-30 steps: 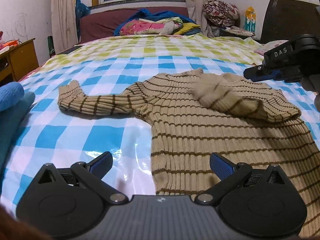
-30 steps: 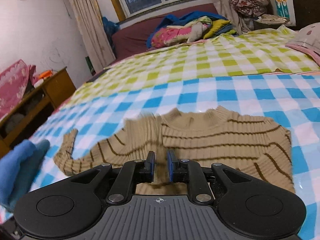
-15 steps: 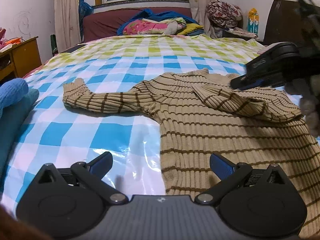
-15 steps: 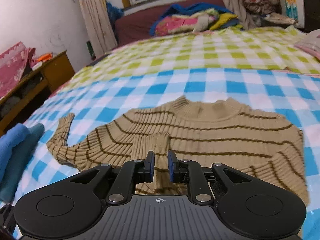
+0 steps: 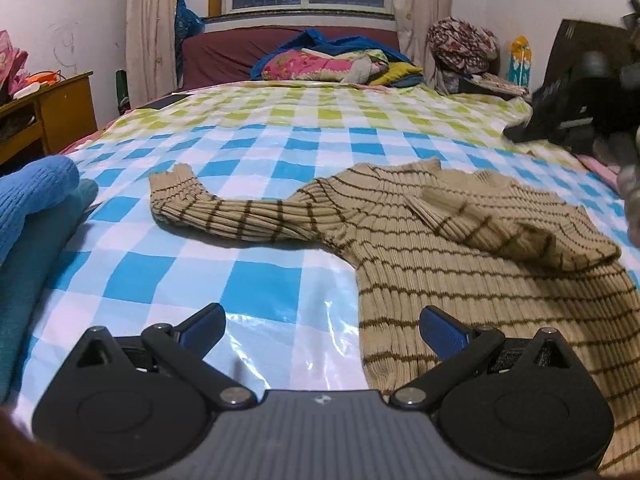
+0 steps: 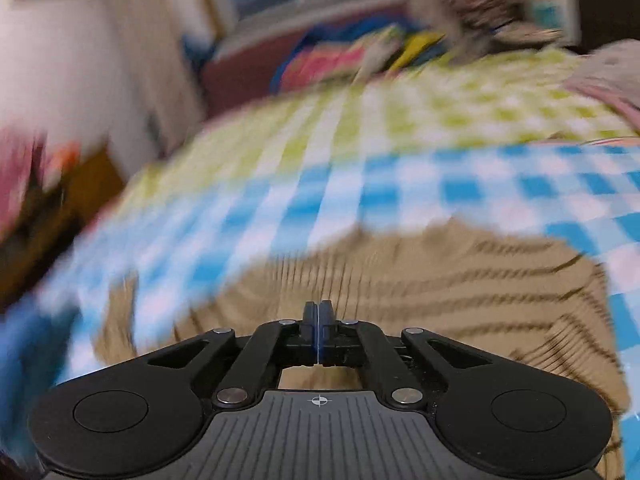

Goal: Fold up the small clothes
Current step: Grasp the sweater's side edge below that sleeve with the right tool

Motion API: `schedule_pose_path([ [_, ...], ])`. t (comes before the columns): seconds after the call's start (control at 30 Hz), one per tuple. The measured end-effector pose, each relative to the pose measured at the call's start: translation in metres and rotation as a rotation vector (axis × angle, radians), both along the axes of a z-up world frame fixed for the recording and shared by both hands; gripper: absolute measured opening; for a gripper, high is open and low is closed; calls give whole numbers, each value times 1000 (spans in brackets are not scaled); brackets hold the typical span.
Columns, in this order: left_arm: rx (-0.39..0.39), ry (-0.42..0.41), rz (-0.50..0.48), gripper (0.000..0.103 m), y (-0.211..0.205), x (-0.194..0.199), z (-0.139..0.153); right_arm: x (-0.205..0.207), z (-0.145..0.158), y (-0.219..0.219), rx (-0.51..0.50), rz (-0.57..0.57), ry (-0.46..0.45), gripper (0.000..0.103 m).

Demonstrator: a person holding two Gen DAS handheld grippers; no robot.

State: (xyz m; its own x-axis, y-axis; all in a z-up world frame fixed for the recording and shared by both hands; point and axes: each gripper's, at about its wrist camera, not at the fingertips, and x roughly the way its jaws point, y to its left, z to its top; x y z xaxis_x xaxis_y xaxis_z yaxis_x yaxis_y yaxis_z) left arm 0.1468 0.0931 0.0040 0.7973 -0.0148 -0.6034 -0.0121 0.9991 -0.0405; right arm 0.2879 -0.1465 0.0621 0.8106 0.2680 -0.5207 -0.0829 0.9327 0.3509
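One sleeve of the sweater (image 5: pixel 460 272) is folded in, the other still lies outstretched; your right gripper (image 6: pixel 319 330) has just pinched closed on nothing, your left gripper (image 5: pixel 322 330) gapes empty.

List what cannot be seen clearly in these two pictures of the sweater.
- Sweater hem: left wrist view, cut off by the lower right edge and hidden behind the left gripper.
- Sweater stripes, window and shelf: right wrist view, smeared by motion blur.
- Right gripper: left wrist view, blurred at the right edge. Only the right wrist view shows it shut and empty.
- Blue cloth: cut off by the left edge.
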Motion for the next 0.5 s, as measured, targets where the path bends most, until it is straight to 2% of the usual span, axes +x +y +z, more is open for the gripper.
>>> schedule_pose_path([
  [0.07,-2,-5,3,103,2,0,1,-4,9,1,31,-31,-61,0],
  [0.13,1,-8,6,103,4,-1,2,-1,11,16,16,24,-68,0],
  [0.2,0,-12,11,103,6,-1,3,4,4,32,-37,80,-19,1],
  [0.23,-1,-15,11,103,7,-1,4,8,-2,38,-84,102,9,7],
  [0.33,7,-28,12,103,8,-2,4,20,-22,39,-161,114,77,12],
  [0.43,5,-20,9,103,9,-1,3,40,-46,33,-152,148,198,29],
  [0.5,9,-15,10,103,8,0,1,46,-59,29,-110,175,237,29],
])
